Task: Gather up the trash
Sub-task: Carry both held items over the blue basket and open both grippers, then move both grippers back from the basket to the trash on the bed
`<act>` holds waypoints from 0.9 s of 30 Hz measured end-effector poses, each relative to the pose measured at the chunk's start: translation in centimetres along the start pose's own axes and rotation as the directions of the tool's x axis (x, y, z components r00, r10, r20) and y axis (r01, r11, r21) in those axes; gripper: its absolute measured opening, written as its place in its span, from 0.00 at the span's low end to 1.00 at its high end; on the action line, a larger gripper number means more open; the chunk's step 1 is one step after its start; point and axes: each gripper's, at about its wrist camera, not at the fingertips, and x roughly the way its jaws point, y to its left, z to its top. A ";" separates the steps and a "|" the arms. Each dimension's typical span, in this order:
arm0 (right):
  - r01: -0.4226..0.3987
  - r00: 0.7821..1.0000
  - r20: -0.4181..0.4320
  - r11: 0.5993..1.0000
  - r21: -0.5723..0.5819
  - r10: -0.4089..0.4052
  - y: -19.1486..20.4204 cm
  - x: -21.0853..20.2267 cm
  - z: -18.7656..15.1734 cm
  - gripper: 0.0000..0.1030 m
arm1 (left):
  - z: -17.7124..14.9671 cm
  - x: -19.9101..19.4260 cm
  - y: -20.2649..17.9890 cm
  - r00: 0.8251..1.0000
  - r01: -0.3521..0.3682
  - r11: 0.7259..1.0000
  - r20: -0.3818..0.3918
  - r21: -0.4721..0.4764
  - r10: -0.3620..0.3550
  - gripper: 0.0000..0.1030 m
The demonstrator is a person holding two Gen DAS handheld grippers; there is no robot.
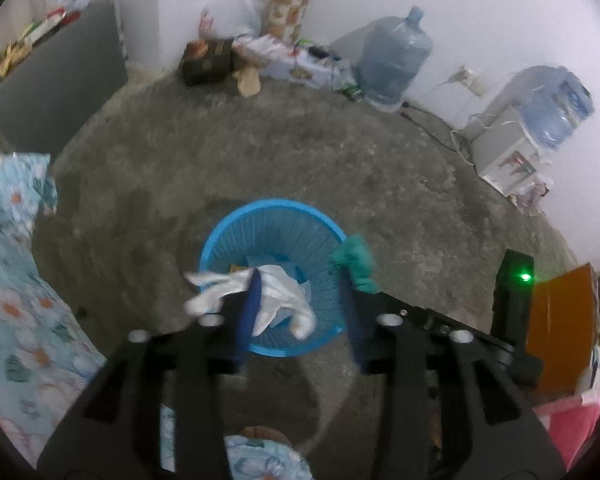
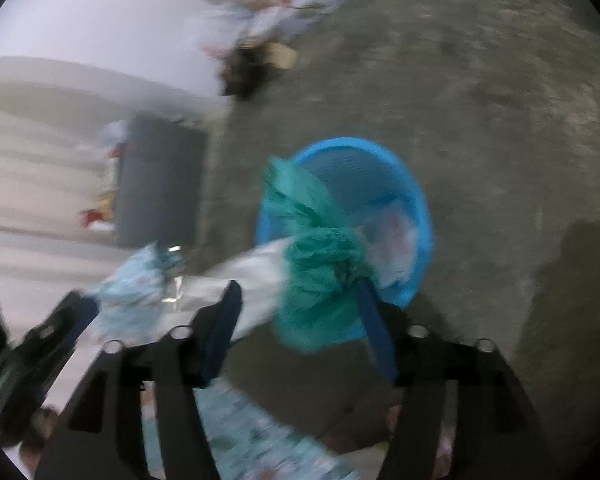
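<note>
A round blue basket (image 1: pixel 236 240) stands on the grey floor below both grippers, with some trash in it. My left gripper (image 1: pixel 300 280) hovers over it with its jaws apart. A crumpled white plastic bag (image 1: pixel 276 292) clings to its left finger only, above the basket's opening. My right gripper (image 2: pixel 296 286) is also spread. A green plastic bag (image 2: pixel 320 276) hangs against its right finger at the basket (image 2: pixel 416 200) rim. The same green bag (image 1: pixel 358 260) shows at the basket's right edge in the left wrist view. The right wrist view is blurred.
Floral bedding (image 1: pixel 16 280) lies at the left. Two water jugs (image 1: pixel 396 64), a white dispenser (image 1: pixel 504 152), boxes and bags (image 1: pixel 228 20) line the far wall. A grey cabinet (image 1: pixel 60 88) is at the back left, an orange board (image 1: pixel 560 320) at the right.
</note>
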 end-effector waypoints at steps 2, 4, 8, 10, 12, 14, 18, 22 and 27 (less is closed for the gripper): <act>0.026 1.000 0.004 1.000 0.005 -0.026 -0.6 0.4 0.1 0.58 | -0.4 0.3 -0.1 1.000 0.008 1.000 0.000 -0.018 -0.008 0.38; 0.011 1.000 0.022 1.000 0.011 -0.011 -0.6 0.0 -0.2 0.58 | -0.7 -0.2 -0.4 1.000 0.021 1.000 0.011 -0.013 -0.021 0.43; 0.006 0.998 0.066 1.000 -0.007 -0.005 -0.2 -1.7 -1.5 0.58 | -1.0 -3.2 -1.4 0.998 -0.005 0.999 0.067 0.047 0.002 0.53; -0.004 0.996 0.088 1.000 -0.011 0.005 0.4 -3.1 -2.3 0.58 | -1.2 -5.5 -1.7 0.995 0.002 0.999 0.104 0.052 -0.008 0.59; -0.014 0.994 0.109 1.000 -0.019 0.016 1.0 -4.6 -3.2 0.58 | -1.5 -7.5 -1.9 0.991 0.010 0.999 0.133 0.052 -0.017 0.66; -0.023 0.990 0.137 0.999 -0.041 0.028 2.0 -6.3 -4.3 0.60 | -2.3 -10.4 -2.1 0.986 0.015 0.998 0.167 0.063 -0.025 0.68; -0.066 0.982 0.165 0.990 -0.125 0.086 5.5 -9.9 -6.6 0.66 | -4.3 -15.8 -2.4 0.977 0.011 0.996 0.209 0.091 -0.030 0.76; -0.113 0.978 0.146 0.967 -0.230 0.149 9.2 -12.8 -9.1 0.69 | -7.6 -22.9 -1.7 0.960 -0.011 0.995 0.280 0.104 -0.018 0.80; -0.173 0.973 0.088 0.922 -0.345 0.215 13.5 -15.4 -12.7 0.72 | -12.6 -30.3 1.3 0.921 -0.038 0.998 0.390 0.050 0.016 0.82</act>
